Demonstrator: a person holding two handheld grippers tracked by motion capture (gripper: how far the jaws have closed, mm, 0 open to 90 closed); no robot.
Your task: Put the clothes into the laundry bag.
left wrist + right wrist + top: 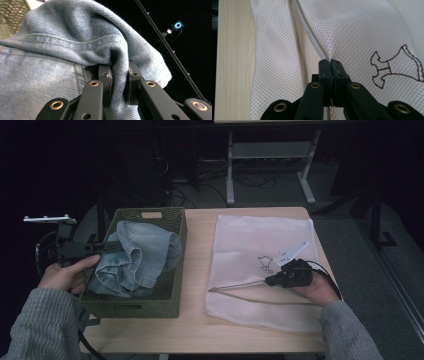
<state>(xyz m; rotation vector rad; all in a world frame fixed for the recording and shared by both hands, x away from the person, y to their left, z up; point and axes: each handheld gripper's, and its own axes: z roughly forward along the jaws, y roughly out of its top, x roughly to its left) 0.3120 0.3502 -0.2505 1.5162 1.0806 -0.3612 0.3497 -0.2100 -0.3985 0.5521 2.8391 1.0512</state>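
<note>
L gripper (107,247) sat at 9 o'clock of the table (195,270), held in the person's L hand (67,274), jaws pointing toward 3 o'clock over the rim of the green woven basket (177,265). It was clamped on a fold of the blue denim jeans (137,257). In the left gripper view the denim (75,50) was bunched between the two black jaws and draped over them; a seam w/ stitching ran across at 10 o'clock, and a bit of basket weave (12,15) showed in the 11 o'clock corner. Most of the jeans lay piled in the basket, which stood on the L half of the table.

White mesh bag (260,265) lay flat on the R half, just beside the basket but not touching it. R gripper (272,280), in the R hand (315,287) at 4 o'clock of the table, pinched the bag's upper layer by the zip edge, jaws tight together. In the right gripper view the mesh (362,32) rose in a ridge from the jaw tips; a brown embroidered figure (394,67) sat at 3 o'clock, bare wood (232,62) at 9 o'clock.
</note>
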